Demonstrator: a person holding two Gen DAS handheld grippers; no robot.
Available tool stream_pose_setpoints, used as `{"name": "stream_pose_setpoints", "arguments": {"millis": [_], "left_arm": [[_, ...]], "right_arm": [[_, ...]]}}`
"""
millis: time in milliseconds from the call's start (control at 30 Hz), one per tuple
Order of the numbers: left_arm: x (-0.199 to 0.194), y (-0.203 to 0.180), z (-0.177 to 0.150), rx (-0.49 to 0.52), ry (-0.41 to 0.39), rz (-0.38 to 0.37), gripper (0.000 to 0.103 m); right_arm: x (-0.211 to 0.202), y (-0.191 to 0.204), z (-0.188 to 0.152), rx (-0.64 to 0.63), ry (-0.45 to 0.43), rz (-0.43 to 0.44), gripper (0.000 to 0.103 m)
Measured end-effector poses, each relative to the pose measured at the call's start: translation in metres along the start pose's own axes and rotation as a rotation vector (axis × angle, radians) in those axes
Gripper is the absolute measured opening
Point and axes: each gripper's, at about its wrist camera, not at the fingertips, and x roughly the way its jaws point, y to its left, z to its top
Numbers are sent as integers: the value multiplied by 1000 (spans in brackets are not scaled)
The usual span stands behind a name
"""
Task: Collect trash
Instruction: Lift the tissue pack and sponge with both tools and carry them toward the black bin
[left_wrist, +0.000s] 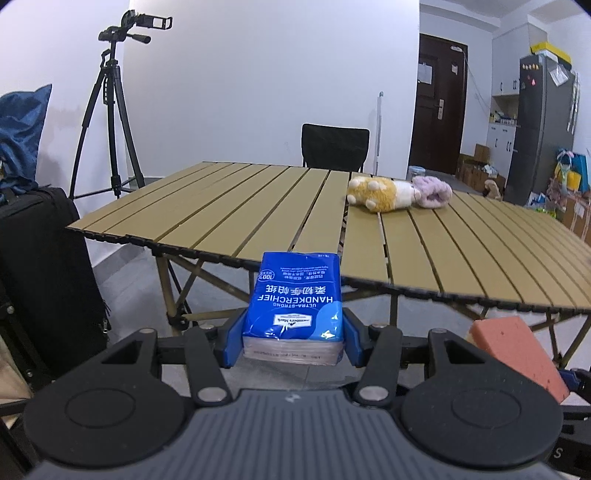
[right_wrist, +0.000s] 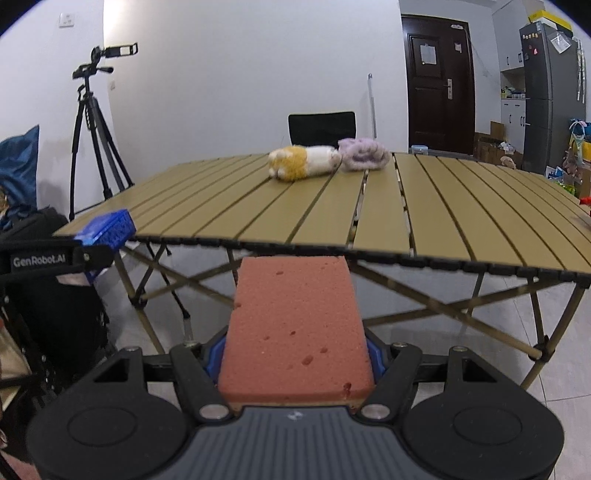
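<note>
Left hand-held gripper (left_wrist: 293, 341): clenched on a blue tissue pack (left_wrist: 295, 302), blue fingers (left_wrist: 233, 341) pressing both sides; held off the near edge of the surface (left_wrist: 229, 218).
Right hand-held gripper (right_wrist: 295, 356): grasping a pink sponge (right_wrist: 295, 325), held below and before the slatted surface edge.
Plush toy (right_wrist: 304, 162): lying at 12 o'clock on the surface, touching a purple fuzzy item (right_wrist: 364, 154) at its 3 o'clock.
Tissue pack from right view: at 9 o'clock.
Background: tripod with camera (left_wrist: 110, 110) at 10 o'clock, black chair (left_wrist: 334, 147) behind the surface.
</note>
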Motion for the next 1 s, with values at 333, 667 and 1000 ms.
{"name": "stream_pose_setpoints", "arguments": {"millis": [333, 667, 1000], "left_arm": [[-9, -12, -42, 120, 45, 4, 53], [5, -20, -75, 184, 140, -41, 53], [27, -20, -111, 237, 261, -58, 53]], "right_arm": [[15, 1, -41, -22, 106, -10, 68], [35, -3, -76, -46, 231, -30, 68], [54, -8, -104, -49, 338, -28, 68]]}}
